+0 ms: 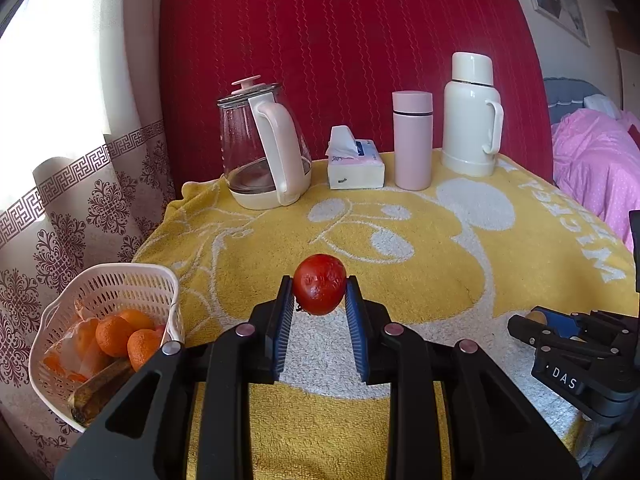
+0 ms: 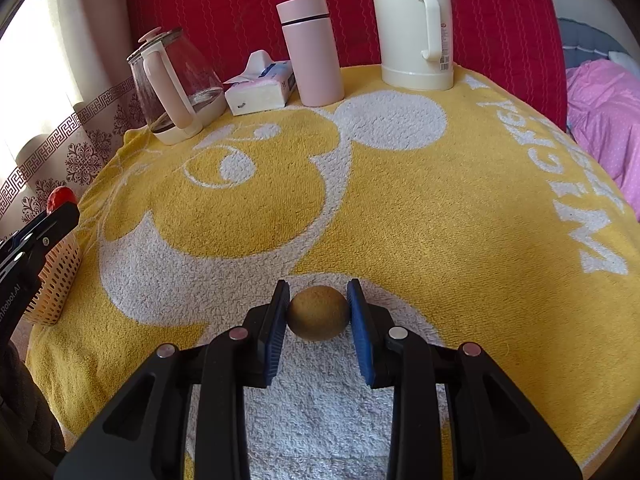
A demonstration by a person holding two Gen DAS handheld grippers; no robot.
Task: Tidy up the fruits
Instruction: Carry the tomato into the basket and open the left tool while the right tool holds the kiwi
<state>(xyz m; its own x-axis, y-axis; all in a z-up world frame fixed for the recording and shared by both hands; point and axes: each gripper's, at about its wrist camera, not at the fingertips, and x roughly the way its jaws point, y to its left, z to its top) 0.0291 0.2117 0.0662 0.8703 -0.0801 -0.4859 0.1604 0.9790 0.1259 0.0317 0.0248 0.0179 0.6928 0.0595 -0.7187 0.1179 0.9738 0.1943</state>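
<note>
Tomato (image 1: 319, 290) clamped in left gripper (image 1: 319, 294), raised above towel (image 1: 460, 280), right of basket (image 1: 108, 280) with oranges (image 1: 114, 336). Kiwi (image 2: 318, 313) pinched in right gripper (image 2: 318, 312), over towel's near part.

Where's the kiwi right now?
In the right wrist view the kiwi sits between the right gripper pads, low centre, over the white patch of the yellow towel. The basket is far left.
</note>
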